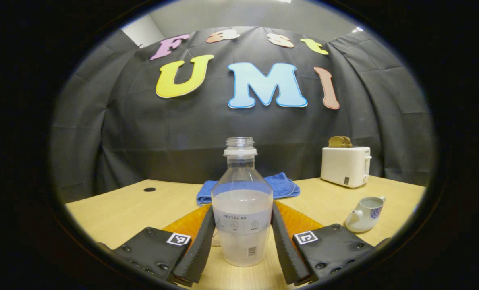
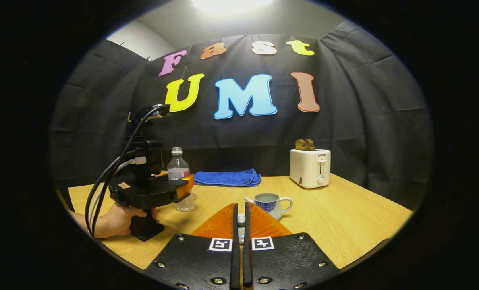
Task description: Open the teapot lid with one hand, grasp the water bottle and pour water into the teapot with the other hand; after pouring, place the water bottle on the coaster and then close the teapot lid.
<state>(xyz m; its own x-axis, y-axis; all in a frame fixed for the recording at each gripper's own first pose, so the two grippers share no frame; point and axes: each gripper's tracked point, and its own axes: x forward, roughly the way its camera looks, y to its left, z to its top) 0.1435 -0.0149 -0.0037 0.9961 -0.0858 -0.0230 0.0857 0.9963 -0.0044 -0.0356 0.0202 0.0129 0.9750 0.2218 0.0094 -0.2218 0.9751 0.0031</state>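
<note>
Across the pale wooden table point(image 2: 344, 217), toward its back edge, a white toaster point(image 2: 310, 167) with brown slices stands right of a folded blue towel point(image 2: 227, 177). Nearer the middle we see the small white teapot with blue pattern point(image 2: 270, 202), its top open and pale liquid showing inside; in the right gripper view its spout points left and its handle right.

Our clear plastic water bottle point(image 1: 241, 209) stands upright, long axis vertical, uncapped mouth up, roughly half full, toward the table's front left. Whether a coaster sits under it we cannot tell.

Our left gripper point(image 1: 242, 237) has its fingers set narrow around the bottle's labelled waist, flanking it closely; they look to touch both sides, though we cannot tell how firmly. In the right gripper view a hand point(image 2: 114, 220) holds that tool.

Our right gripper point(image 2: 239, 219) has its jaws nearly closed on something small and white, likely the lid, though we cannot tell.

Risk: the bottle is open, so a loose hold or hasty tilt could spill water; the lid could slip.
</note>
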